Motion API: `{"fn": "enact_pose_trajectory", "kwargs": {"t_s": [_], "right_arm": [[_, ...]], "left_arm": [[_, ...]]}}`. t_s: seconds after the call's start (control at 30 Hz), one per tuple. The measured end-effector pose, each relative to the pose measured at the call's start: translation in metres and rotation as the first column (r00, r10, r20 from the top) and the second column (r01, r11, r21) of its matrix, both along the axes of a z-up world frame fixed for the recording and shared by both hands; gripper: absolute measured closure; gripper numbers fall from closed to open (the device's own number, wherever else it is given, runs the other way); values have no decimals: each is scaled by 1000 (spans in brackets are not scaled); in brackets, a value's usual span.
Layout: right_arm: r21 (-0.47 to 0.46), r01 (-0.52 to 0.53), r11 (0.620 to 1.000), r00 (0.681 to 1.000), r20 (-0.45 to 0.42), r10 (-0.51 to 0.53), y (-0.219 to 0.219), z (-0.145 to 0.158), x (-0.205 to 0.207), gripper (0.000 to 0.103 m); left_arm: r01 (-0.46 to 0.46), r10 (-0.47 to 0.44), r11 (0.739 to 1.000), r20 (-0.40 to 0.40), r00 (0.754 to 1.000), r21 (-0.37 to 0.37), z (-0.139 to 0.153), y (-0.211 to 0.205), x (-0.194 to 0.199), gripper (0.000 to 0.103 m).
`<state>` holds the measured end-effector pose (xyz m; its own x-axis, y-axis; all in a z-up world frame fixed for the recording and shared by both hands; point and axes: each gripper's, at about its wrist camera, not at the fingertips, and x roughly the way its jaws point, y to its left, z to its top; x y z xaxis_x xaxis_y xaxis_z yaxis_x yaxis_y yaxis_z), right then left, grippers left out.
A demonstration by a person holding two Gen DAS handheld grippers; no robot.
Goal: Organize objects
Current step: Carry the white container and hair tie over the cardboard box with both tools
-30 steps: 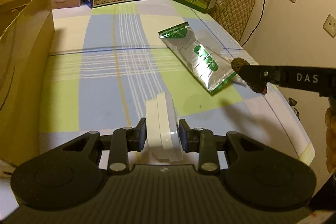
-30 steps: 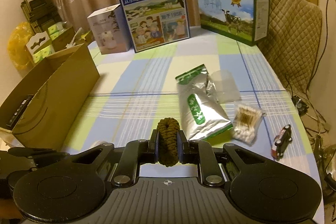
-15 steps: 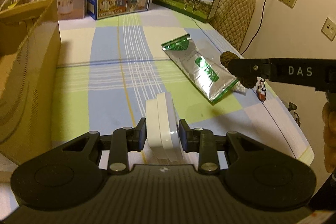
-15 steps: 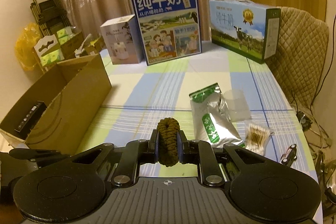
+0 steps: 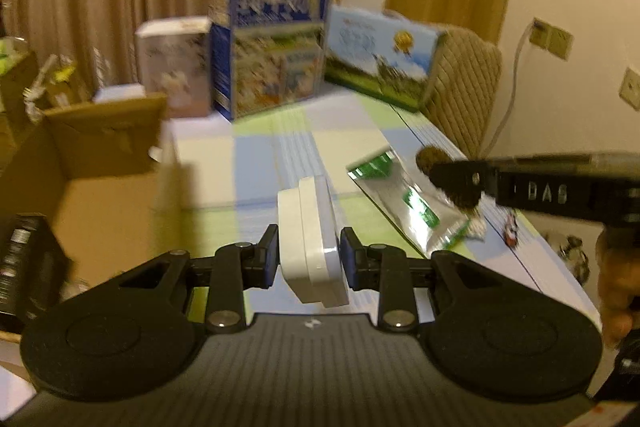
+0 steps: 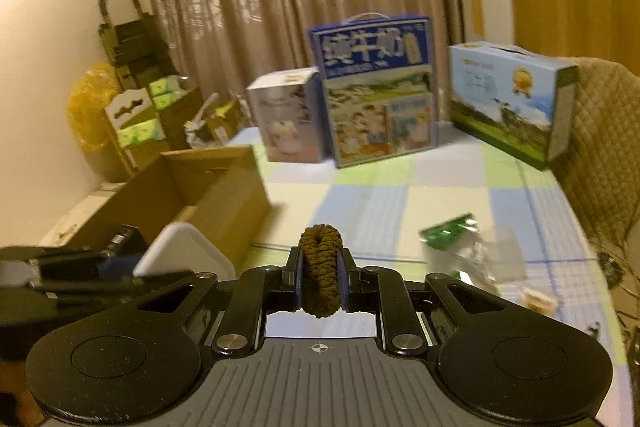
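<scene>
Above the checked tablecloth [image 5: 256,163], the left gripper [image 5: 308,257] is clamping a white case [image 5: 310,247] and the right gripper [image 6: 320,277] is pinching a brown braided loop [image 6: 320,267], both lifted clear, probably for dropping into the open cardboard box [image 5: 104,163] at the left.

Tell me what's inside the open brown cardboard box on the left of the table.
A black rectangular device lies inside the open brown cardboard box, near its closer end. Bare cardboard floor shows beyond it. The box's near wall and the left hand-held gripper cover the rest.
</scene>
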<state>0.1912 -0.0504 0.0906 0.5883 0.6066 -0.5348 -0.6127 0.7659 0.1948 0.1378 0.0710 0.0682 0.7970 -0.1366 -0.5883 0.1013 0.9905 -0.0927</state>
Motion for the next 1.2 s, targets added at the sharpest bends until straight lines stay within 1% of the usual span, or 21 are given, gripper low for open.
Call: {"fn": "enact_pose_trajectory", "kwargs": {"t_s": [0.13,0.3,0.4,0.5,0.6,0.7,0.87,1.2], "right_arm": [[20,-46,999,999,1,46,24,2,-3,89],[46,-120,992,993,11,120,57,4,-10,89],[57,-173,983,985,11,172,77,1,-15,89],[53,-207,977,978,7,207,96,-4,-19,89],[63,-237,970,971,-1,237,112,-8,-20,89],[66,-261,963,965,1,261,124,-10,-21,89],[78,-280,957,959,-11,282,138,-15,-18,89],[82,-293,953,955,-25,296,151,-23,-20,89]], "left_arm": [[-55,55,998,29,998,-8,18,32,-9,76],[-129,128,992,54,990,13,35,74,-21,76],[-177,176,984,64,982,4,38,101,-26,76],[-211,208,977,91,974,24,38,121,-28,76],[-235,234,972,69,970,11,29,139,-25,76],[-252,252,968,41,967,5,21,149,-22,76],[-280,280,960,24,960,3,12,161,-23,76],[-292,292,956,21,956,-4,9,170,-23,76]]}}
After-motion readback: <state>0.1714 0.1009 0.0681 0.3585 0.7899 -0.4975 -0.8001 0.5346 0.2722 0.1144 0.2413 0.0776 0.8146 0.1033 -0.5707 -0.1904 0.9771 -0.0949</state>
